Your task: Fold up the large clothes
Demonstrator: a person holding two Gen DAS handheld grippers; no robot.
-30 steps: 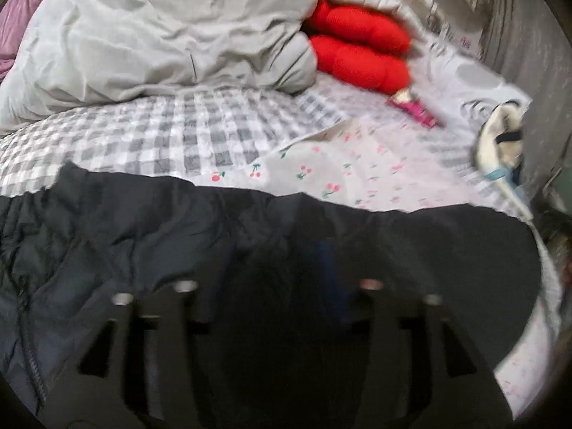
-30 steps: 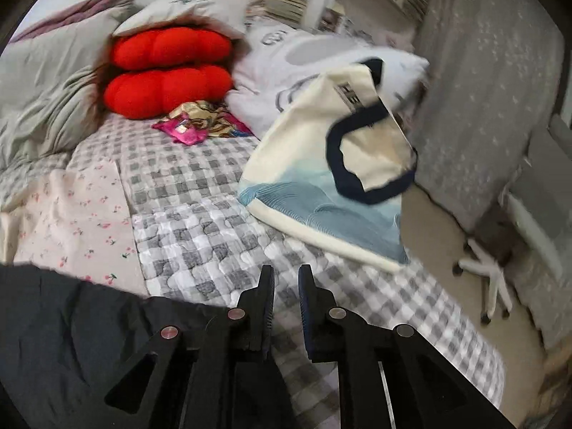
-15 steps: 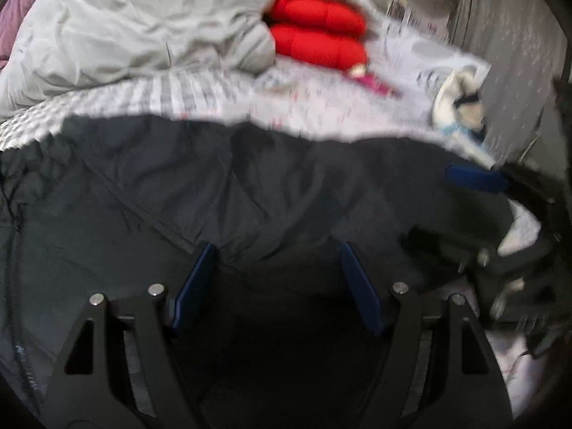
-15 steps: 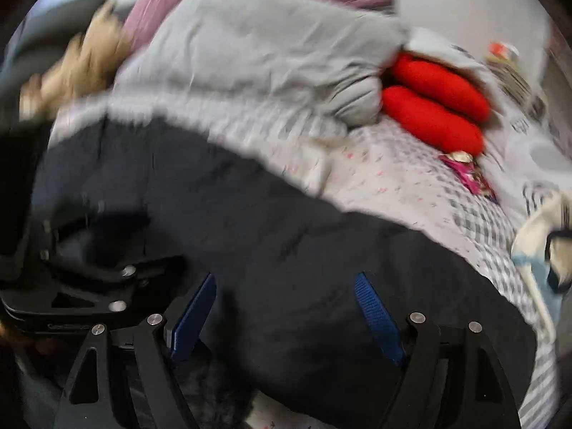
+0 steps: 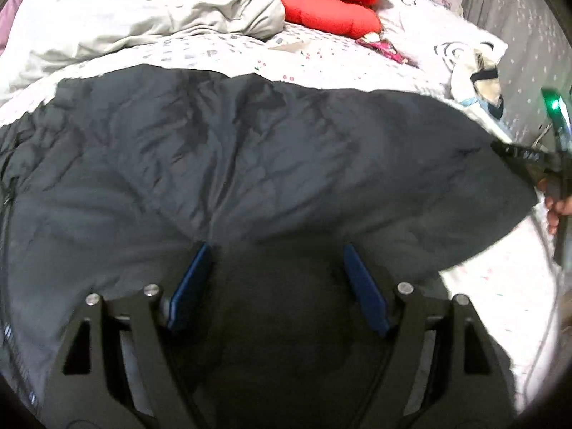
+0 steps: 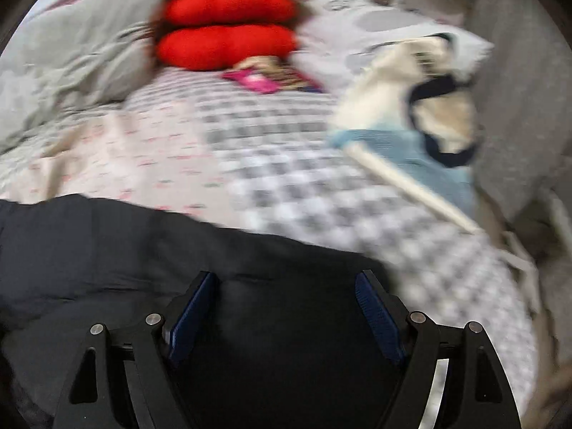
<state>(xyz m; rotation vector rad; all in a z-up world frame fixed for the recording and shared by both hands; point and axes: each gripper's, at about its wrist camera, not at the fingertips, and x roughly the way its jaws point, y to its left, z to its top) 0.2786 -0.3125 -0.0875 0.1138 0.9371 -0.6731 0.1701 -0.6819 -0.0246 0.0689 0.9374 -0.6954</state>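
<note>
Dark puffer jacket (image 5: 250, 164) spread flat across checked quilt (image 6: 304, 186) on bed, filling lower half of both views. Left gripper (image 5: 277, 254) over jacket, jaws wide apart, nothing between blue pads. Right gripper (image 6: 286, 282) likewise spread above jacket's edge; view blurred, contact with fabric unclear. 2 red cushions (image 5: 329, 0) beyond, beside grey duvet (image 5: 143, 7). Cream-and-blue tote bag (image 6: 411, 114) near bed's right edge.

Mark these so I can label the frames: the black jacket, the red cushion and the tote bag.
black jacket (image 5: 250, 164), left wrist view, middle of the spread back.
red cushion (image 6: 228, 28), right wrist view, centre seam.
tote bag (image 6: 389, 71), right wrist view, cream upper panel.
</note>
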